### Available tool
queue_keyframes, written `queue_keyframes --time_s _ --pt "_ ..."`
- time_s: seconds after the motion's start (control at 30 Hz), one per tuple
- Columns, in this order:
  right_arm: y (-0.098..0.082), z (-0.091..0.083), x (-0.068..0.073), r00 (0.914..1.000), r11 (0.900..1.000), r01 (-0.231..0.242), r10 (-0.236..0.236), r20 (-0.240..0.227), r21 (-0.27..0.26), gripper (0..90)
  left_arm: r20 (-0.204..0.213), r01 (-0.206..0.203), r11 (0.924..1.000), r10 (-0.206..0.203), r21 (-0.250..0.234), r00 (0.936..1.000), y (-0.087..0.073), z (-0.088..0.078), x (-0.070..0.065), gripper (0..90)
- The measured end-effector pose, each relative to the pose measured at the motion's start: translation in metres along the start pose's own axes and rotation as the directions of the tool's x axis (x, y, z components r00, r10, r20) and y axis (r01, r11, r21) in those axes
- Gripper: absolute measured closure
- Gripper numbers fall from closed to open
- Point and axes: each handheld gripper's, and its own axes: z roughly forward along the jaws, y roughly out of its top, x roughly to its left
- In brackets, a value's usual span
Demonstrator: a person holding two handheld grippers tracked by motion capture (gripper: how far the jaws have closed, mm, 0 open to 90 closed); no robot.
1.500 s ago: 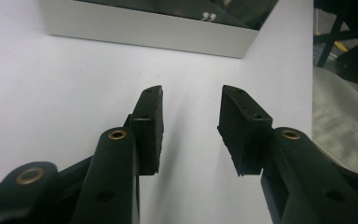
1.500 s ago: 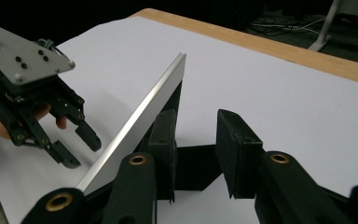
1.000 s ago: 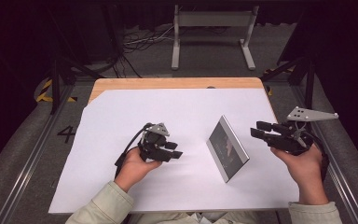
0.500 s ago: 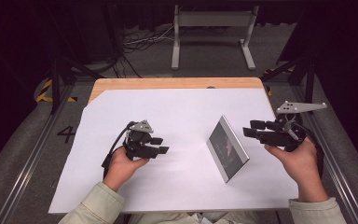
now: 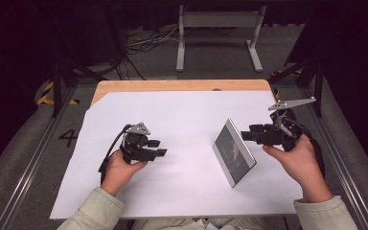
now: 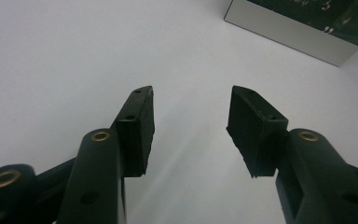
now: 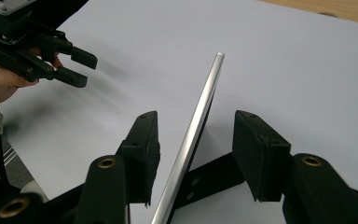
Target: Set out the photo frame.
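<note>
A silver-edged picture frame (image 5: 234, 152) with a dark picture stands tilted on the white sheet (image 5: 187, 120), right of centre. My right gripper (image 5: 246, 135) is open at its right side. In the right gripper view the frame's thin silver edge (image 7: 200, 121) runs up between the jaws (image 7: 193, 140) without touching either pad, and its black prop (image 7: 209, 179) shows behind. My left gripper (image 5: 158, 147) is open over bare sheet well left of the frame. Its jaws (image 6: 191, 126) hold nothing, with the frame's corner (image 6: 303, 23) far ahead. Both pairs of jaws have just been opening.
The white sheet covers a wooden tabletop (image 5: 182, 86) whose far strip is bare. Metal rails (image 5: 33, 158) run along both sides. A grey metal stand (image 5: 218, 33) and cables lie on the floor beyond the table.
My left gripper has slid left, away from the frame, and its jaws spread wider. My right gripper has moved left, up to the frame, with its jaws wider. The frame has stayed put.
</note>
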Motion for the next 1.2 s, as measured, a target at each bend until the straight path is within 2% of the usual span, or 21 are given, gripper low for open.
queue_keyframes --time_s 0.33,0.63,0.93,0.97,1.2 --pt "0.002 0.012 0.000 0.9986 0.996 -0.048 0.050 -0.016 0.075 52.0 -0.007 0.007 1.0000 -0.007 0.001 1.0000 -0.002 -0.001 0.003 51.3" --pt "0.002 0.025 0.000 0.9969 0.985 -0.077 0.079 -0.006 0.154 53.2 -0.006 0.002 1.0000 -0.002 0.009 1.0000 -0.002 -0.001 0.002 51.2" --pt "0.000 0.039 0.002 0.9980 0.977 -0.059 0.063 -0.009 0.203 53.7 -0.011 0.005 1.0000 -0.005 0.008 0.9999 -0.003 -0.001 0.002 51.2" --pt "0.000 0.040 0.003 0.9981 0.976 -0.058 0.061 -0.008 0.208 54.1 -0.012 -0.006 0.9999 0.006 0.011 0.9999 -0.002 -0.001 0.003 51.2" --pt "-0.001 0.049 0.006 0.9989 0.967 -0.046 0.047 0.005 0.250 59.1 -0.014 -0.005 0.9999 0.005 0.011 0.9999 -0.003 -0.001 0.002 51.2"
